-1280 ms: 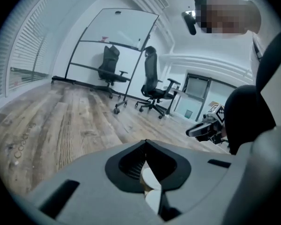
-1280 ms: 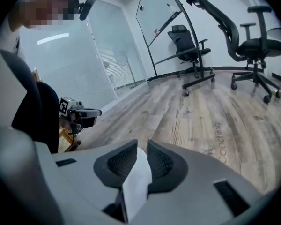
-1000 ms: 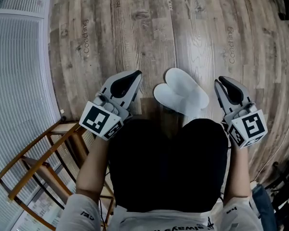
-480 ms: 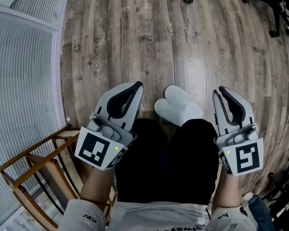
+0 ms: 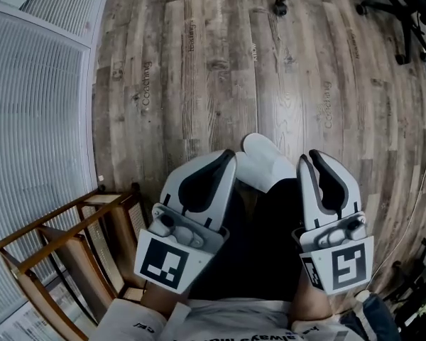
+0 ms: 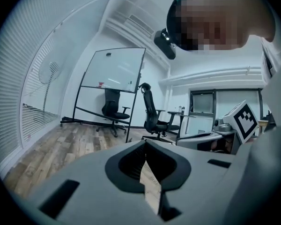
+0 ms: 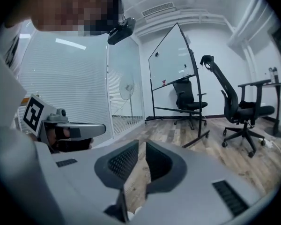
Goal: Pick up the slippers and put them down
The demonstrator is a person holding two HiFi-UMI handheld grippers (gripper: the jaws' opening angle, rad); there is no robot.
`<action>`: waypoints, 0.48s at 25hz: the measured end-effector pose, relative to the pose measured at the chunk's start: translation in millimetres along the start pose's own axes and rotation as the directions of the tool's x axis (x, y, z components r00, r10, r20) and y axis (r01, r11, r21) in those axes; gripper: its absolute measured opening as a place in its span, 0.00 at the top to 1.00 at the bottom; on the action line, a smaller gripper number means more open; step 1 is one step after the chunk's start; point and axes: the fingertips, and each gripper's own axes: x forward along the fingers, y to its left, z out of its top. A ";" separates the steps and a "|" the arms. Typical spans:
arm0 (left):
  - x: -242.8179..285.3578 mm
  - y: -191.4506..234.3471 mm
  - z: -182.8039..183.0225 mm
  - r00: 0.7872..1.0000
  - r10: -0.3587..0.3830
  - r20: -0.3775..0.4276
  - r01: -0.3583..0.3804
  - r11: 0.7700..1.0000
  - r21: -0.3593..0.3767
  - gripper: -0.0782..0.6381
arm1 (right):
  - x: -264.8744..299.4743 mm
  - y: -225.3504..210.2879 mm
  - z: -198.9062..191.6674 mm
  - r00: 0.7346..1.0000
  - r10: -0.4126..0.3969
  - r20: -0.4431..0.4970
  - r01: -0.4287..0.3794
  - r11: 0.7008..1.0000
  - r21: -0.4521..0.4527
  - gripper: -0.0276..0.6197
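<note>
A pair of white slippers (image 5: 266,160) lies on the wooden floor (image 5: 199,69) just in front of the person's black trousers, one overlapping the other, with the near ends hidden. My left gripper (image 5: 229,155) hangs high above the floor to the slippers' left, jaws shut and holding nothing. My right gripper (image 5: 305,156) hangs at the slippers' right, also shut and holding nothing. In the left gripper view the left gripper (image 6: 145,143) points out across the room. The right gripper (image 7: 141,143) does the same in the right gripper view. Neither touches the slippers.
A wooden rack (image 5: 57,251) stands at the lower left beside a white slatted blind (image 5: 35,119). Office chair bases (image 5: 390,13) stand at the far right, and a thin cable (image 5: 420,183) runs along the right. A whiteboard (image 6: 114,71) and chairs (image 6: 152,111) stand farther off.
Both grippers have risen away from the floor and drawn inward, so they look larger and cover more of the slippers. The slippers lie where they were.
</note>
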 end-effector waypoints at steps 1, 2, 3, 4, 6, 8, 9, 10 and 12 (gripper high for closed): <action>0.3 -2.8 -3.0 1.000 0.001 -0.001 -0.001 1.000 0.003 0.87 | 0.8 3.7 -2.0 1.000 0.007 0.002 -0.007 1.000 0.009 0.88; 0.4 -5.0 -6.3 1.000 -0.001 -0.005 0.001 1.000 0.005 0.87 | 1.5 7.4 -3.8 1.000 0.015 0.004 -0.015 1.000 0.012 0.88; 0.1 -6.6 -9.3 1.000 -0.005 -0.011 0.005 1.000 0.007 0.87 | 2.1 10.7 -5.1 1.000 0.023 0.007 -0.023 1.000 0.013 0.88; -0.5 -7.4 -11.4 1.000 -0.008 -0.016 0.008 1.000 0.009 0.87 | 2.1 13.0 -5.7 1.000 0.028 0.013 -0.028 1.000 0.013 0.88; -1.9 -8.0 -12.9 1.000 -0.006 -0.017 0.007 1.000 0.014 0.87 | 0.4 14.1 -6.3 0.999 0.027 0.023 -0.027 1.000 0.016 0.89; -2.9 -9.0 -12.6 1.000 -0.004 -0.014 0.004 1.000 0.020 0.87 | -1.5 13.4 -6.1 0.999 0.023 0.029 -0.023 1.000 0.018 0.89; -3.4 -9.6 -12.2 1.000 -0.004 -0.012 0.004 1.000 0.022 0.87 | -1.9 13.4 -5.6 0.999 0.022 0.030 -0.023 1.000 0.016 0.89; -4.2 -10.3 -11.6 1.000 -0.004 -0.010 0.004 1.000 0.021 0.87 | -2.3 13.8 -4.7 0.999 0.022 0.031 -0.023 1.000 0.014 0.89; -6.0 -12.1 -9.0 1.000 -0.006 -0.005 0.006 1.000 0.023 0.87 | -3.3 15.3 -1.8 0.999 0.023 0.034 -0.024 1.000 0.008 0.89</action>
